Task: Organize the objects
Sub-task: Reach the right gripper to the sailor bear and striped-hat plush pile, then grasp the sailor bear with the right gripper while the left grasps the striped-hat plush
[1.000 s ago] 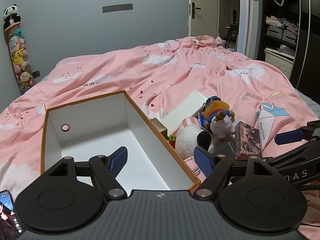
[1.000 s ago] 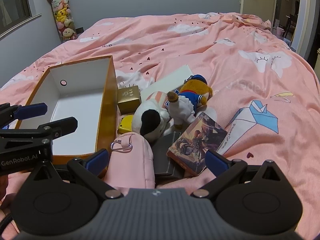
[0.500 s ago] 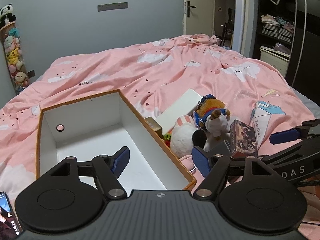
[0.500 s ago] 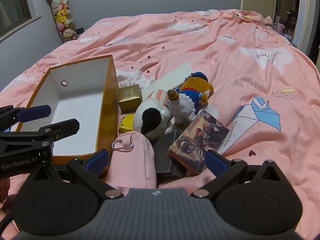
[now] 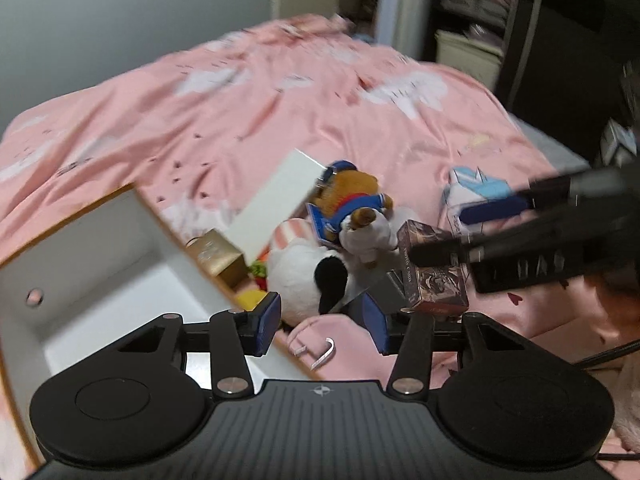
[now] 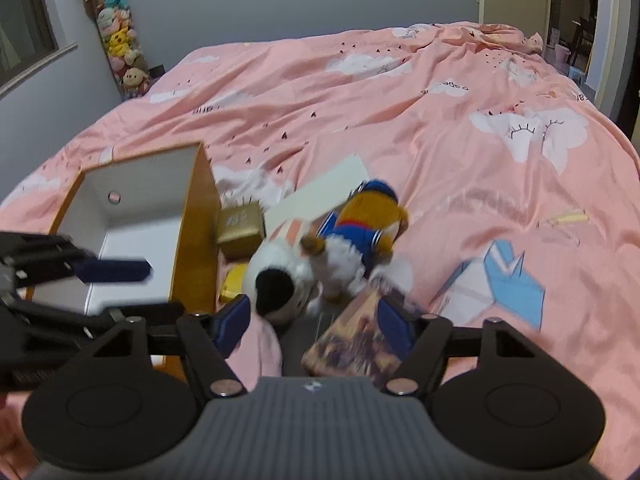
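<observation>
One grey case (image 6: 298, 338) (mostly buried under toys)

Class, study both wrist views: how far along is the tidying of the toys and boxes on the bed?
Done: nothing; the box holds nothing visible. In hand: nothing gripped. The left gripper has just been closing over the pink pouch, the right gripper over the card box, pads not pressing. Left: gold box, both plush toys, pouch, card box.
</observation>
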A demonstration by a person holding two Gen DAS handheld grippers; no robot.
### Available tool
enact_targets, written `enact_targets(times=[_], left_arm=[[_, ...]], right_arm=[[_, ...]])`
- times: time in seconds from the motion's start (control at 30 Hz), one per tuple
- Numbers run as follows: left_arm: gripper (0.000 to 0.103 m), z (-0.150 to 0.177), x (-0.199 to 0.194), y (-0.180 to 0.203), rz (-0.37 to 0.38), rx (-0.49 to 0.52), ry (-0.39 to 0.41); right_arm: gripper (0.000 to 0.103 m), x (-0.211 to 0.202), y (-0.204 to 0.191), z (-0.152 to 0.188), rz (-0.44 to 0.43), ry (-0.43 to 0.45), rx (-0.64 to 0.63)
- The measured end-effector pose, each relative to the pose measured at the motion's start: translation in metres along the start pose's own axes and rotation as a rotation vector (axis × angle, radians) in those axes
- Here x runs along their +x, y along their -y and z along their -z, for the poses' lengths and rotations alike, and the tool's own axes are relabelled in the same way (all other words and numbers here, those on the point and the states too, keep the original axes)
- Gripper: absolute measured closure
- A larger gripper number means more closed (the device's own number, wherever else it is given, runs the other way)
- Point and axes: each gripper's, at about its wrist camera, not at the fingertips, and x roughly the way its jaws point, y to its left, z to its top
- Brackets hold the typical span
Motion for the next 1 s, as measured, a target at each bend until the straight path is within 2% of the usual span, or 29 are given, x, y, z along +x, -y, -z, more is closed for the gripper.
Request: enact_targets(times=[0.07, 0.17, 0.27, 0.4, 0.5, 0.73, 0.87, 1.0], left_arm=[[0.041, -0.012, 0.016, 0.0, 0.011, 0.032, -0.037], [0.028, -0.024, 0.039, 0.002, 0.021, 0.086, -0.074], [0.028, -0.032, 0.064, 0.004, 0.032, 0.136, -0.144], [0.028, -0.039, 0.096, 0.001, 0.038, 0.141, -0.237], [0.029, -0.042, 0.112, -0.003, 0.039, 0.133, -0.279], [0.029, -0.05, 0.136, -0.006, 0.019, 0.136, -0.332], [0.022, -0.052, 0.146, -0.007, 0.007, 0.148, -0.356], [0.022, -0.049, 0.158, 0.0, -0.016, 0.191, -0.372]], right_arm=[[0.037, 0.004, 0.008, -0.012, -0.005, 0.002, 0.022], [0.037, 0.017, 0.023, -0.028, -0.032, -0.019, 0.093], [0.038, 0.037, 0.04, -0.04, -0.071, -0.07, 0.186], [0.039, 0.062, 0.055, -0.045, -0.114, -0.125, 0.27], [0.039, 0.08, 0.062, -0.047, -0.126, -0.151, 0.302], [0.041, 0.117, 0.082, -0.048, -0.174, -0.208, 0.367], [0.041, 0.132, 0.085, -0.048, -0.182, -0.221, 0.376], [0.048, 0.143, 0.088, -0.045, -0.173, -0.228, 0.375]])
